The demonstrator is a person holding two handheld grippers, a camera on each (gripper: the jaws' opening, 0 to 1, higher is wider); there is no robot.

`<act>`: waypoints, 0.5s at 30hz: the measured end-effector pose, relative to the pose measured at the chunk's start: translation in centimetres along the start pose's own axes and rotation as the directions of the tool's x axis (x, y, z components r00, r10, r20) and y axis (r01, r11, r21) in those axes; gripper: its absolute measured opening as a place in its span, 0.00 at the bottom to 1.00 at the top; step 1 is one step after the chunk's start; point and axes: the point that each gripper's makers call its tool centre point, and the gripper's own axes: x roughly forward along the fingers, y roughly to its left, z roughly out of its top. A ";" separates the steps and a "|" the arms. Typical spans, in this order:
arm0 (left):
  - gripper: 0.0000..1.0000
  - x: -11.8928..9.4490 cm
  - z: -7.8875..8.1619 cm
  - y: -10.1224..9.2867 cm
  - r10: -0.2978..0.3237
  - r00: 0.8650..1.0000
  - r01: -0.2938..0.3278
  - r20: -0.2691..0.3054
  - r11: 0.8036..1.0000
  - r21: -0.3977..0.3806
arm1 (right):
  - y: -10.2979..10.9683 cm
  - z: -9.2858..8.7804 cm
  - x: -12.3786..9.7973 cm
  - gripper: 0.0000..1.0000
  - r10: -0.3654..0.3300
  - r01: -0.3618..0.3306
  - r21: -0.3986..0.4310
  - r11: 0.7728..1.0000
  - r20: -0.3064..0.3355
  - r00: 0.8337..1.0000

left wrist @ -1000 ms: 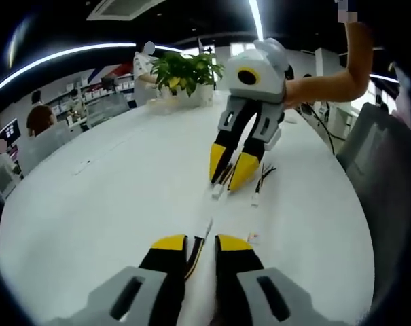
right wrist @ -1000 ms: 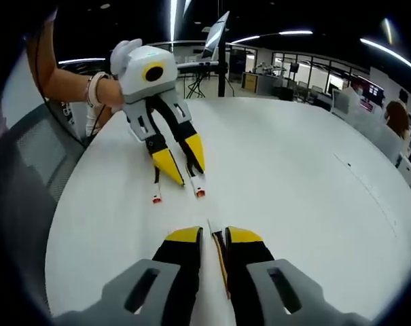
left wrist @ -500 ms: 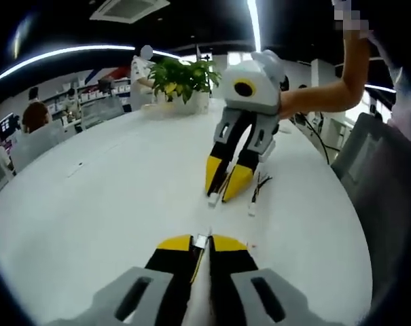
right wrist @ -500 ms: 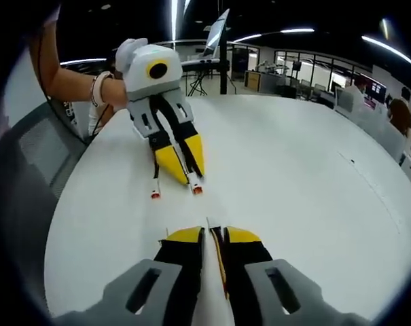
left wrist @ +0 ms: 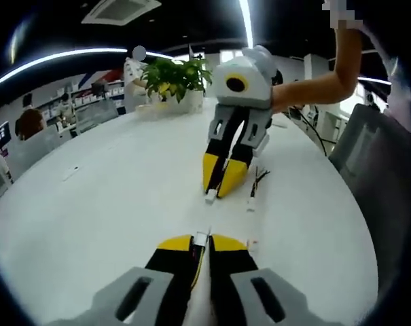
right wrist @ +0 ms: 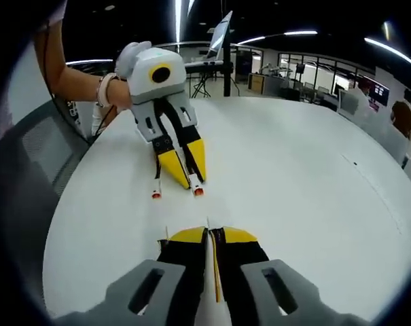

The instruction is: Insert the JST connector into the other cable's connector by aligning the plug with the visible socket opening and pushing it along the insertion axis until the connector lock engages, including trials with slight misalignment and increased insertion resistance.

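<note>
Left gripper (left wrist: 201, 239): jaws drawn together on a thin cable; a small white connector (left wrist: 201, 238) sticks out just past the yellow tips, and the yellow-black wire runs back between the jaws. Seen from the right gripper view, the same left gripper (right wrist: 183, 178) points its tips down at the white table (right wrist: 293, 170), with a red-tipped connector end (right wrist: 198, 191) at the tips and a second red-tipped end (right wrist: 155, 195) lying on the table just beside it.

Right gripper (right wrist: 210, 234): jaws also pressed together, pinching a thin yellow-black wire (right wrist: 215, 272) along the gap between them; a short white tip (right wrist: 207, 223) projects forward of the jaws. From the left gripper view, the right gripper (left wrist: 219, 185) stands tips-down opposite, a white plug (left wrist: 210, 197) protruding beneath its yellow tips and touching or nearly touching the table; cannot tell which.

Relation: the two held connector ends face each other, apart, with bare table between them. Not mated. Nothing lies in the gap on the line between them.

Surroundings: a loose cable (left wrist: 257, 185) with black wires and a white connector lies on the table just to one side of the right gripper. A potted green plant (left wrist: 172, 78) stands at the far table edge. A person's bare forearm (left wrist: 327, 78) holds the right gripper; a wrist with a band (right wrist: 104, 88) holds the left. Grey mesh chair (right wrist: 35, 156) beside the table. Office desks and ceiling light strips behind.
</note>
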 end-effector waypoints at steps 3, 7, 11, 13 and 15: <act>0.00 0.1 0.1 0.1 -0.010 1.000 0.010 0.015 1.000 0.022 | 0.0 0.0 0.0 0.05 0.003 -0.003 0.008 1.000 0.003 1.000; 0.00 0.2 0.1 0.2 -0.015 1.000 0.014 0.023 0.999 0.032 | 0.1 0.0 0.0 0.05 0.010 -0.010 -0.005 1.000 0.007 1.000; 0.00 0.2 0.1 0.2 -0.023 0.999 0.022 0.032 0.999 0.026 | 0.2 0.1 0.0 0.05 0.017 -0.017 -0.026 1.000 0.010 1.000; 0.00 0.2 0.0 0.2 -0.025 0.999 0.025 0.033 0.999 0.023 | 0.3 0.1 0.0 0.04 0.022 -0.021 -0.030 0.999 0.012 1.000; 0.00 0.1 0.0 0.2 -0.027 0.999 0.027 0.034 1.000 0.012 | 0.3 0.0 -0.1 0.04 0.026 -0.026 -0.037 0.999 0.012 1.000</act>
